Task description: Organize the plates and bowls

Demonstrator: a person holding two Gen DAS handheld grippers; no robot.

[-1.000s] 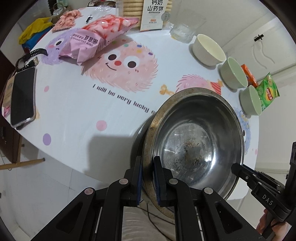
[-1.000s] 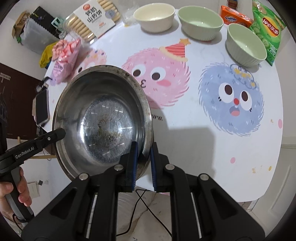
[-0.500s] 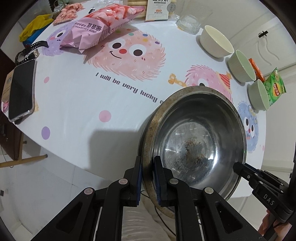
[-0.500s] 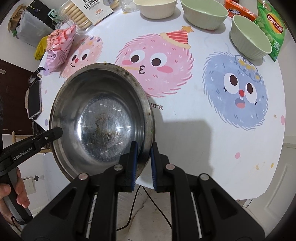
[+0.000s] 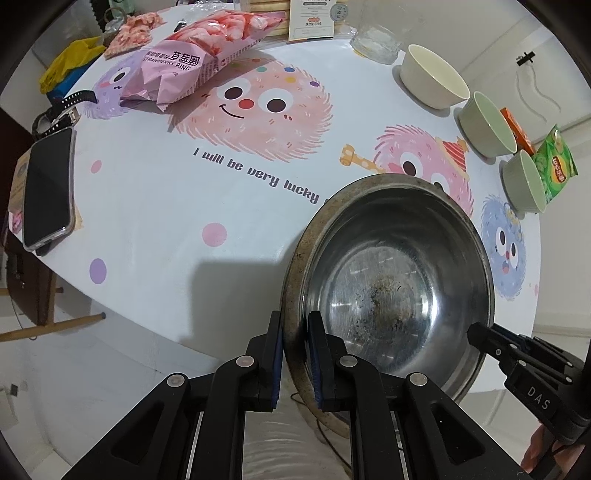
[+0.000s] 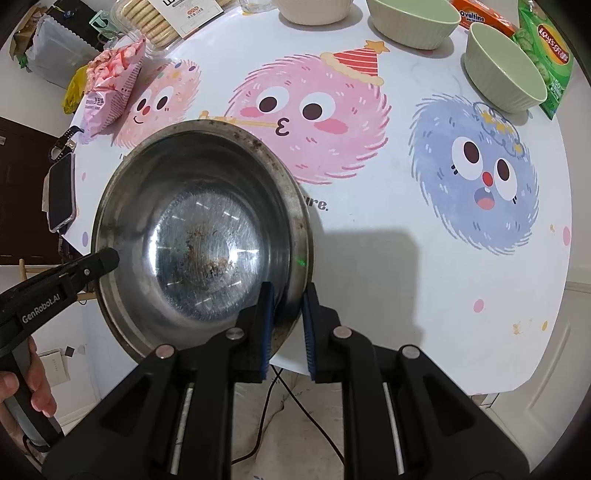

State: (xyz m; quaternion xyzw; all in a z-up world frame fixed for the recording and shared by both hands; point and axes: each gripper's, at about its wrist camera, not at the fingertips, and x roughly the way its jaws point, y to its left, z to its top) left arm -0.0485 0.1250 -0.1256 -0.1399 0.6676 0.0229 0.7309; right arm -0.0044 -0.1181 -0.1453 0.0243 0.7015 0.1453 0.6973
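Observation:
A large steel bowl [image 5: 391, 280] with a stained bottom is held above the near edge of the table by both grippers. My left gripper [image 5: 295, 350] is shut on its left rim. My right gripper [image 6: 288, 325] is shut on its right rim; the bowl also shows in the right wrist view [image 6: 199, 236]. Each gripper shows in the other's view, the right gripper [image 5: 480, 334] and the left gripper [image 6: 107, 258]. A cream bowl [image 5: 432, 77] and two green bowls [image 5: 487, 125] [image 5: 524, 181] stand in a row at the far right of the table.
The round table [image 5: 184, 192] has a cartoon cloth. A pink snack bag [image 5: 195, 62], biscuit box [image 5: 314, 18] and glass [image 5: 375, 40] lie at the back. A phone [image 5: 46, 188] and a watch [image 5: 59, 114] lie at the left edge. A green chip bag [image 5: 554, 166] lies beside the green bowls.
Both grippers have carried the steel bowl back toward me and a little higher, so more of the table shows. Both stay shut on its rim.

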